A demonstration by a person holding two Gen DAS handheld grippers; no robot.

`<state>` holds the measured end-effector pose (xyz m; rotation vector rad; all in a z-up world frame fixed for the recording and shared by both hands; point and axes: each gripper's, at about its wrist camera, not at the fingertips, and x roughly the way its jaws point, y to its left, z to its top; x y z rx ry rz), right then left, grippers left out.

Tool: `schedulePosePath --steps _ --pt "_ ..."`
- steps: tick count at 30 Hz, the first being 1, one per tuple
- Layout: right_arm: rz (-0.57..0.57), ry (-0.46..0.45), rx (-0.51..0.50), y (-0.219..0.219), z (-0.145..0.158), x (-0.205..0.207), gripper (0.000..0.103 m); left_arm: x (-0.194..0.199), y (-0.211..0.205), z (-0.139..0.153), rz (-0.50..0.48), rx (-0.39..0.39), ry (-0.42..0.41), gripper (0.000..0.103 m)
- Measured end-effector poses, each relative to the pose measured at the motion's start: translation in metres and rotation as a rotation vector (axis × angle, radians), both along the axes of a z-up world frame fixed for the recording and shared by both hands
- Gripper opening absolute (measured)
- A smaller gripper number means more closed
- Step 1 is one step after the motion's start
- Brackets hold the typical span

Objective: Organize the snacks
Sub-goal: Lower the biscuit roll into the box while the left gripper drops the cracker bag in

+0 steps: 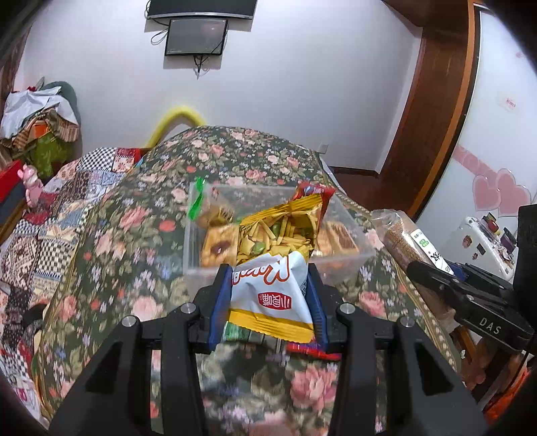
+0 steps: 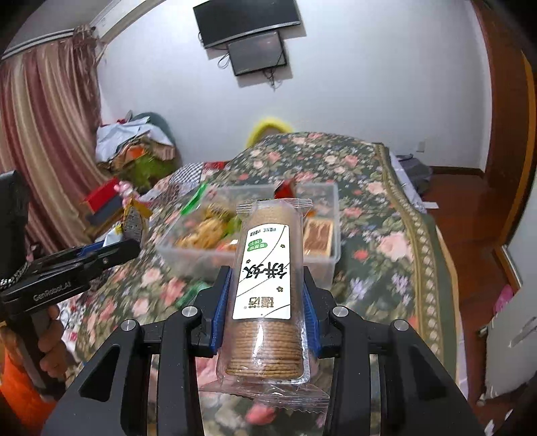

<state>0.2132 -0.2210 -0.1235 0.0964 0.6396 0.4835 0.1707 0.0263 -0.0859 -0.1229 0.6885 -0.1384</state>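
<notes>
White walls back the scene, with two dark screens (image 2: 250, 30) mounted high and a striped curtain (image 2: 47, 141) off to the left of the right tool. Below both tools spreads a floral cloth (image 1: 141, 234) over a tabletop.

Left tool (image 1: 270, 302): clenched on a snack bag (image 1: 272, 268) with a white lower half and a yellow upper half printed with sticks and green peas. Blue pads (image 1: 220, 308) press both sides of the bag. Bag stands upright between the fingers, its top edge reaching over the near wall of the clear plastic bin (image 1: 349, 258) just ahead.

Right tool (image 2: 266, 302): clenched on a clear sleeve of round brown crackers (image 2: 265, 275) with a white label bearing black characters. Sleeve points forward along the fingers, its far end over the near rim of the same bin (image 2: 330, 214).

Bin contents: several wrapped snacks, among them square cookie packs (image 1: 218, 246) and a green-edged wrapper (image 1: 196, 199) against the left wall. A red-topped packet (image 1: 315, 191) stands behind the snack bag.

From the left wrist view, the right tool with its crackers enters at the right edge; from the right wrist view, the left tool enters at the left edge.
</notes>
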Motion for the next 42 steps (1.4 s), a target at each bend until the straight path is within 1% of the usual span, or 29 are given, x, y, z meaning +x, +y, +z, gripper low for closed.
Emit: schedulePosePath --steps 5,10,14,21,26,33,37,41,42 --pt "-0.039 -0.019 0.012 0.0 0.004 0.022 0.035 0.029 -0.007 0.005 -0.005 0.014 -0.014 0.042" --pt "-0.066 -0.03 0.015 0.005 0.002 0.042 0.035 0.056 -0.012 0.0 0.0 0.02 -0.007 0.042" --pt "-0.088 -0.015 0.03 0.006 -0.003 0.058 0.035 0.078 -0.017 -0.008 -0.001 0.018 0.013 0.042" --pt "-0.121 0.007 0.006 0.014 -0.015 0.087 0.035 0.111 -0.028 -0.028 -0.013 0.035 0.065 0.042" --pt "-0.125 0.026 -0.013 0.017 -0.022 0.099 0.035 0.132 -0.035 -0.041 -0.018 0.048 0.095 0.042" --pt "-0.106 0.061 -0.06 0.025 -0.034 0.11 0.035 0.147 -0.036 -0.056 -0.01 0.065 0.143 0.043" --pt "-0.101 0.086 -0.088 0.029 -0.038 0.112 0.037 0.148 -0.035 -0.056 -0.009 0.054 0.155 0.044" --pt "-0.113 0.063 -0.109 0.028 -0.03 0.105 0.04 0.143 -0.03 -0.049 0.001 0.048 0.145 0.054" --pt "-0.115 0.055 -0.11 0.027 -0.027 0.102 0.042 0.14 -0.029 -0.046 0.006 0.046 0.138 0.054"
